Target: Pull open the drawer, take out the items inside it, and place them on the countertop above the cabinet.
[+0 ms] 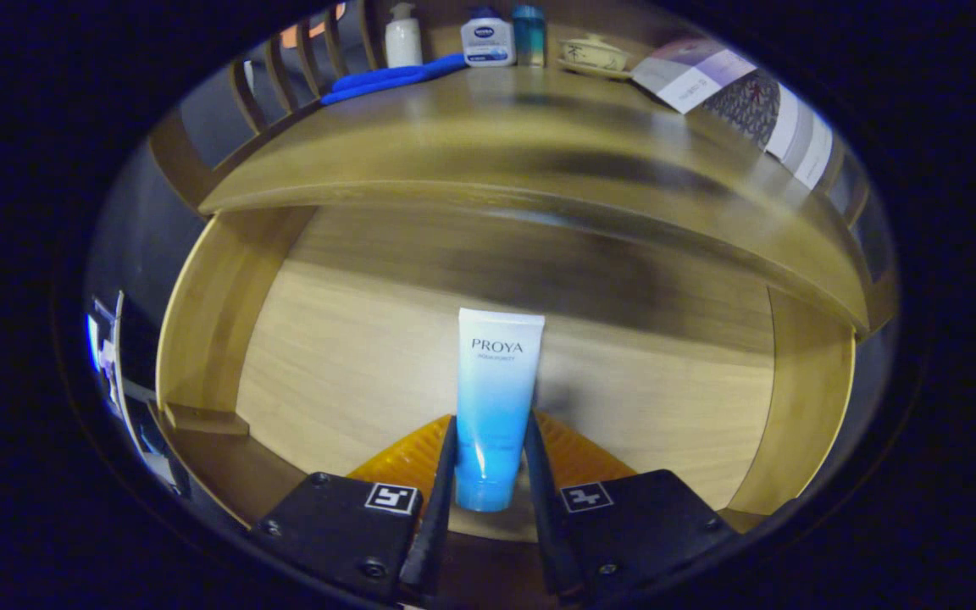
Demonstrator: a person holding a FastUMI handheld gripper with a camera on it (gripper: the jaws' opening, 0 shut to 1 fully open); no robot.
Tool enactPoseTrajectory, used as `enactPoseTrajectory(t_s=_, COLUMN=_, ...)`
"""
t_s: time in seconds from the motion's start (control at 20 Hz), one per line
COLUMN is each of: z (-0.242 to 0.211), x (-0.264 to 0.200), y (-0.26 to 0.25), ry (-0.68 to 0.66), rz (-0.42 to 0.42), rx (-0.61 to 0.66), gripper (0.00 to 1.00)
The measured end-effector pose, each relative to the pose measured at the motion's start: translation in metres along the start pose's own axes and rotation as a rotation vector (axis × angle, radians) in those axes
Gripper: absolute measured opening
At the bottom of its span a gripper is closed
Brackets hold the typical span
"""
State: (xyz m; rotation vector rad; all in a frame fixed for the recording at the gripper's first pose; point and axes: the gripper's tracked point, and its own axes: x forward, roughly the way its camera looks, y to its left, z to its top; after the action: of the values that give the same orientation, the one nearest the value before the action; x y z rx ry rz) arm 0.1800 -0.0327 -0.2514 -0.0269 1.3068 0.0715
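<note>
A wooden cabinet with its drawer pulled open, and a tube gripped over the drawer, not yet on the surface above.

The cabinet's top surface (488, 127) arches across beyond the gripper (489, 474); along its far side stand a white pump bottle (403, 36), a white jar with a blue label (487, 40) and a teal bottle (529, 34), with a lidded ceramic cup on a saucer (594, 56), a blue cloth-like strip (390, 78) and printed papers (742, 97) close by. A slatted wooden rail (285, 72) backs the surface, with dark booth wall behind. Below it the open drawer (352, 356) shows its pale floor bare around the tube. The jaws are closed on a white-to-blue cosmetic tube (496, 407), cap end towards the camera, both fingers pressing its sides. I judge the opening done, the tube taken, the placing left.
</note>
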Motion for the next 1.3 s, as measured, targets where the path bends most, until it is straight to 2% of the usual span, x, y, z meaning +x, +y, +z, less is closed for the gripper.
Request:
enactPoseTrajectory(t_s=0.3, z=0.002, x=-0.053, y=0.014, ry=-0.078, rz=0.069, rx=-0.018, gripper=0.47)
enactPoseTrajectory(t_s=0.6, z=0.020, x=-0.097, y=0.021, ry=-0.147, rz=0.081, rx=-0.039, gripper=0.47)
enactPoseTrajectory(t_s=0.95, z=0.074, x=-0.118, y=0.009, ry=-0.218, rz=0.024, rx=-0.005, gripper=0.47)
enactPoseTrajectory(t_s=1.3, z=0.129, x=-0.100, y=-0.006, ry=-0.263, rz=-0.085, rx=0.033, gripper=0.47)
